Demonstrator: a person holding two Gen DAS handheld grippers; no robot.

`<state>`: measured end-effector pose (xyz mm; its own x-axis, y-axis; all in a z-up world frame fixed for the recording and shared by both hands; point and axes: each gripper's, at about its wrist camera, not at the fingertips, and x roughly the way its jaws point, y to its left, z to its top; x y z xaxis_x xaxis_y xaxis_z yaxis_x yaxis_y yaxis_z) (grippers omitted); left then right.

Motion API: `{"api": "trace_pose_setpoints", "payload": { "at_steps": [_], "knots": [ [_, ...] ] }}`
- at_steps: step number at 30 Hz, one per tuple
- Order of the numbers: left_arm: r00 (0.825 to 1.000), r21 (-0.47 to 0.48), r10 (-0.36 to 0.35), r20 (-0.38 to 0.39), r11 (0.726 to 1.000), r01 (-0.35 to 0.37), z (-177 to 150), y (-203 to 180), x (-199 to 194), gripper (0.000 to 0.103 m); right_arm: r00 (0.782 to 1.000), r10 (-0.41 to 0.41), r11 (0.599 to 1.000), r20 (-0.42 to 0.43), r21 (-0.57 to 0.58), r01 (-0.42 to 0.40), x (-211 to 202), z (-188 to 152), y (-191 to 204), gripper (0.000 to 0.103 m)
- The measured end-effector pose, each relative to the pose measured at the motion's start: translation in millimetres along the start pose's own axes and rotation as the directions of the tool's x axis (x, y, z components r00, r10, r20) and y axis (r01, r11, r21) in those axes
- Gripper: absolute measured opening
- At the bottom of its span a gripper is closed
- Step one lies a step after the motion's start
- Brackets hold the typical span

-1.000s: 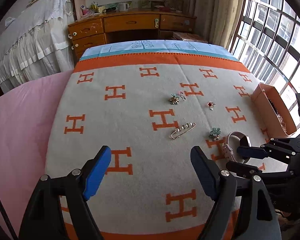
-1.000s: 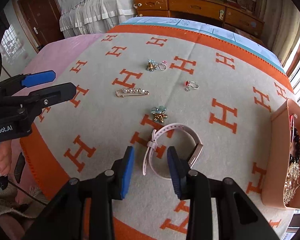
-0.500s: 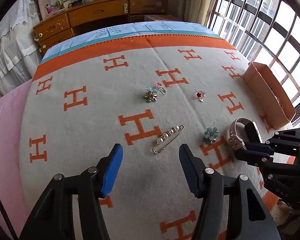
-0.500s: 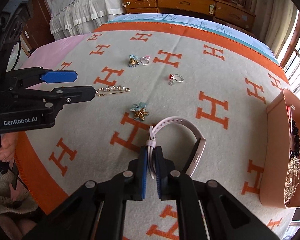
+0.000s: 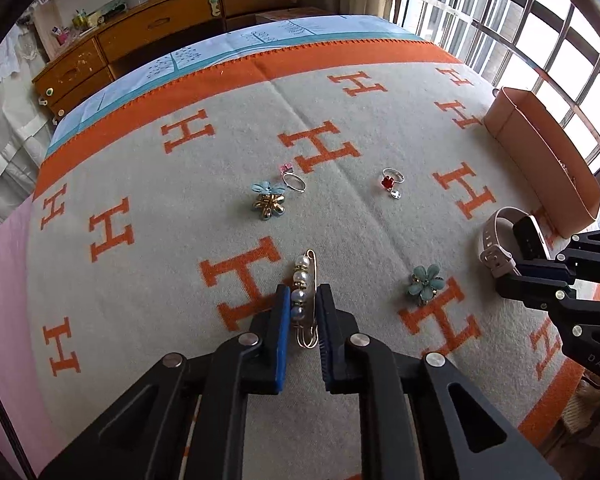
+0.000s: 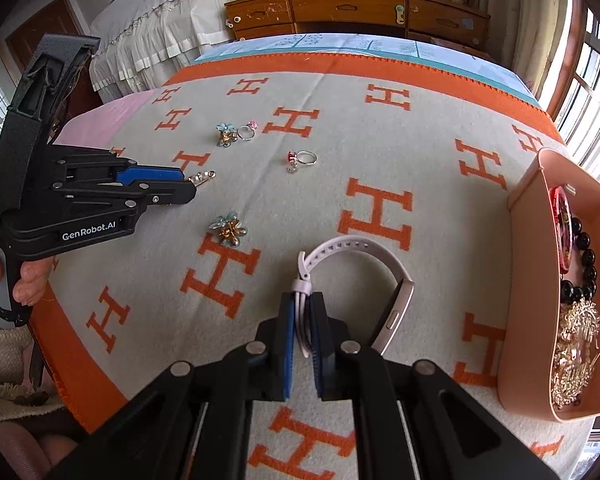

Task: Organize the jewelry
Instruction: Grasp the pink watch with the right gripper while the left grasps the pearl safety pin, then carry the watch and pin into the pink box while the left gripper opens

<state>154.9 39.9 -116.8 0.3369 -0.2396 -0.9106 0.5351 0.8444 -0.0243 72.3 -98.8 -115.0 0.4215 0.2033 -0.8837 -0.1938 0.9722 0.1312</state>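
My left gripper points down at the blanket, its jaws closing on the gold pearl pin, blue pads against both sides. My right gripper is shut on the strap of the pink watch, which lies on the blanket. In the left wrist view the right gripper and watch show at the right edge. Loose on the blanket lie a teal flower brooch, a second flower brooch, a pink-stone ring and a red-stone ring.
A peach box at the right holds black beads, a red bangle and gold chains. A person's hand grips the left gripper's handle. The orange-bordered blanket covers the bed; a wooden dresser stands behind, windows at right.
The left gripper came forward and down over the pearl pin and shut on it. The right gripper shut on the watch strap and has stayed shut on it.
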Motion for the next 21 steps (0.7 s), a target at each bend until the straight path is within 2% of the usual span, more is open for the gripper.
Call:
{"api": "trace_pose_setpoints", "payload": {
  "at_steps": [5,9,16,21],
  "knots": [
    [1.000,-0.088,-0.025,-0.001,0.996,0.025,0.3,10.3,-3.0,0.005,1.000,0.015,1.000,0.012,0.003,-0.015,-1.7,-1.7,-1.9,0.007],
    [0.999,-0.129,-0.023,0.025,0.991,0.026,-2.6,10.7,-17.3,0.005,0.998,0.016,1.000,0.059,0.000,-0.016,-13.5,-2.6,-2.8,0.007],
    [0.992,-0.114,-0.037,0.121,0.992,0.051,5.6,-19.3,-66.3,0.005,0.981,0.025,0.999,0.192,0.040,-0.033,-54.1,-1.9,-19.8,0.007],
    [0.979,-0.056,-0.072,0.188,0.995,0.084,22.7,-62.9,-95.0,0.005,0.954,0.037,0.991,0.297,0.114,-0.074,-100.1,-1.4,-53.7,0.007]
  ]
}}
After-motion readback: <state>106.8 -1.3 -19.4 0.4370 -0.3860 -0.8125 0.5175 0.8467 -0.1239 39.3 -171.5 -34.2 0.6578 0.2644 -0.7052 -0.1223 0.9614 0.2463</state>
